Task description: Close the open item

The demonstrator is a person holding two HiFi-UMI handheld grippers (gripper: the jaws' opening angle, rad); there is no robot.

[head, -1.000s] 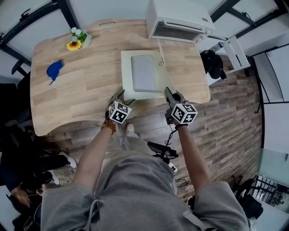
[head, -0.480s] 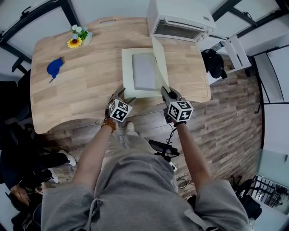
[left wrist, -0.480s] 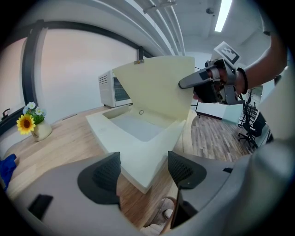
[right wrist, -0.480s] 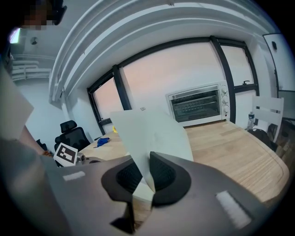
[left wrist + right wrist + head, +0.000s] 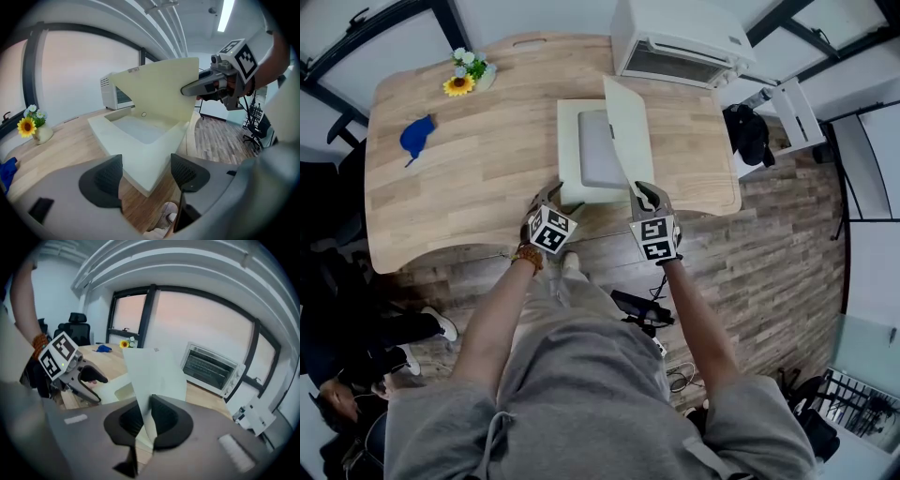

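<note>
Oven (image 5: 675, 39) behind box (image 5: 569, 155); blue cloth (image 5: 414, 137), perhaps, aside

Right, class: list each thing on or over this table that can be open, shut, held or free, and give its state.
box: open, lid partly raised.
lid: tilted up, pinched at its near edge.
right gripper: jaws have just been closing, shut on the lid.
left gripper: open, empty, by the box's near corner.
toaster oven: door shut.

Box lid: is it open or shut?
Open, partway. The lid stands tilted above the cream box; the right tongs, jaws just closed tighter, pinch its edge.
</note>
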